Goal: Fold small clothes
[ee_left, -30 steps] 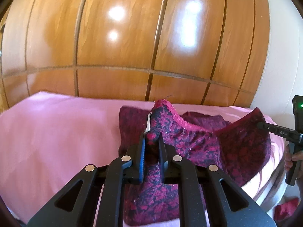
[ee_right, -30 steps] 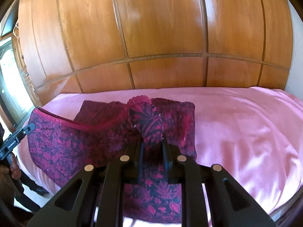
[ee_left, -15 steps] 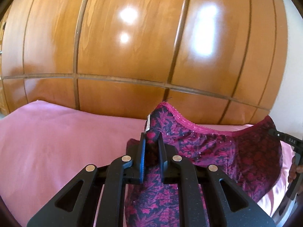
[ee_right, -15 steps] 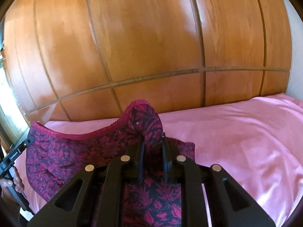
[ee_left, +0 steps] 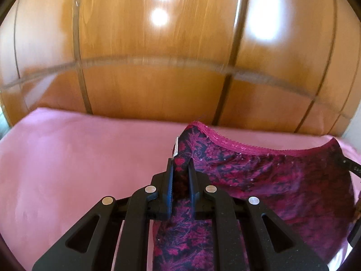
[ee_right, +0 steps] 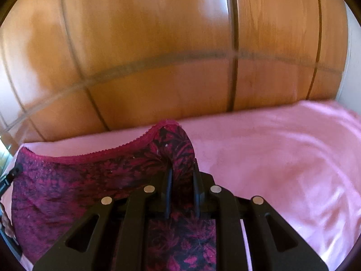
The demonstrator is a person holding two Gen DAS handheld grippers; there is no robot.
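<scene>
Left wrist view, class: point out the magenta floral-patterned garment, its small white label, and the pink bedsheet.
magenta floral-patterned garment (ee_left: 270,180), left wrist view, on the spread front panel.
small white label (ee_left: 175,146), left wrist view, on the tag's middle, above the tool.
pink bedsheet (ee_left: 79,158), left wrist view, on bare fabric left of the garment.

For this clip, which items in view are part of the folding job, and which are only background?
Part of the job:
- patterned magenta garment, stretched between both grippers
- left gripper, shut on one end
- right gripper, shut on the other end

Just there:
- pink bedcover beneath the garment
- wooden wardrobe doors behind the bed
</scene>
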